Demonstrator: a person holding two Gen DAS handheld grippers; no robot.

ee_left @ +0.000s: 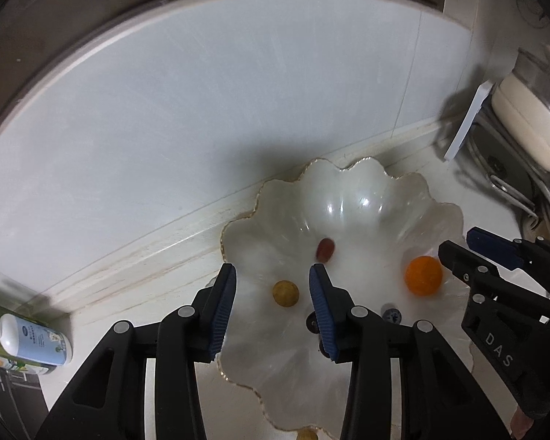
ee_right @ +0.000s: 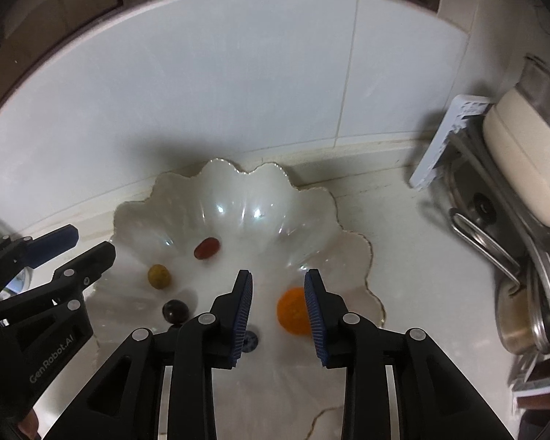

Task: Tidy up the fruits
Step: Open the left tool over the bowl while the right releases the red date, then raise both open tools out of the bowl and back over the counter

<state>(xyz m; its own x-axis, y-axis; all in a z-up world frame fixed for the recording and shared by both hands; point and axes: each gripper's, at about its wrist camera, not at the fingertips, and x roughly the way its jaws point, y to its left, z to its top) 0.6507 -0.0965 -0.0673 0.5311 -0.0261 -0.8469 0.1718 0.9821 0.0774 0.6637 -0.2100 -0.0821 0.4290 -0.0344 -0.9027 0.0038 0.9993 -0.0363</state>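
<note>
Fruits lie loose in the scalloped translucent white glass bowl (ee_left: 348, 190) on our pale counter against the tiled wall. Left wrist view: our left gripper (ee_left: 273, 286) hangs over the bowl, jaws parted, nothing between them; below sit a yellow-green grape (ee_left: 285, 293), a red oval grape (ee_left: 325, 249), an orange round citrus (ee_left: 423, 275) and a blueberry (ee_left: 391, 314). Right wrist view: our right gripper (ee_right: 278, 289) hovers with jaws apart, empty, the citrus (ee_right: 291, 311) just under its right finger. A dark purple grape (ee_right: 175, 311) rests near the bowl's left side.
</note>
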